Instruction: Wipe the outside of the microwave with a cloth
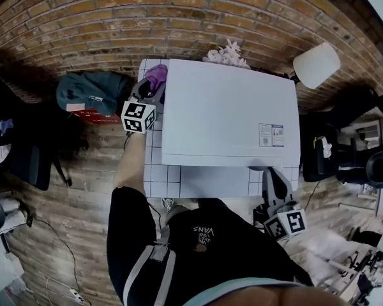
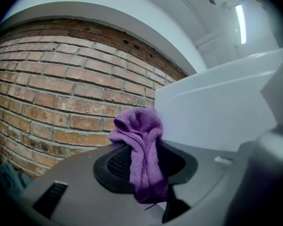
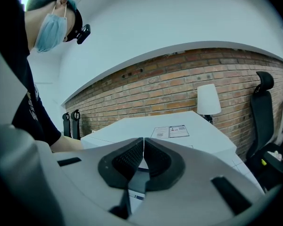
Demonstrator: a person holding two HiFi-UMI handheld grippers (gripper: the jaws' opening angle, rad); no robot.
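The white microwave (image 1: 226, 116) fills the small tiled table (image 1: 154, 171) seen from above, with a label (image 1: 271, 134) on its top. My left gripper (image 1: 154, 85) is at the microwave's left side (image 2: 212, 112), shut on a purple cloth (image 2: 142, 147) that bunches out of its jaws; the cloth (image 1: 156, 77) sits against the back left corner. My right gripper (image 1: 272, 176) is at the front right corner, jaws shut with nothing between them (image 3: 142, 160), and the microwave's top (image 3: 160, 126) lies ahead of it.
A brick wall (image 1: 179, 18) runs behind the table. A white lamp (image 1: 316, 64) stands at the back right and pink flowers (image 1: 227, 55) behind the microwave. A dark bag (image 1: 89, 93) lies on the floor at left, office chairs (image 1: 364, 164) at right.
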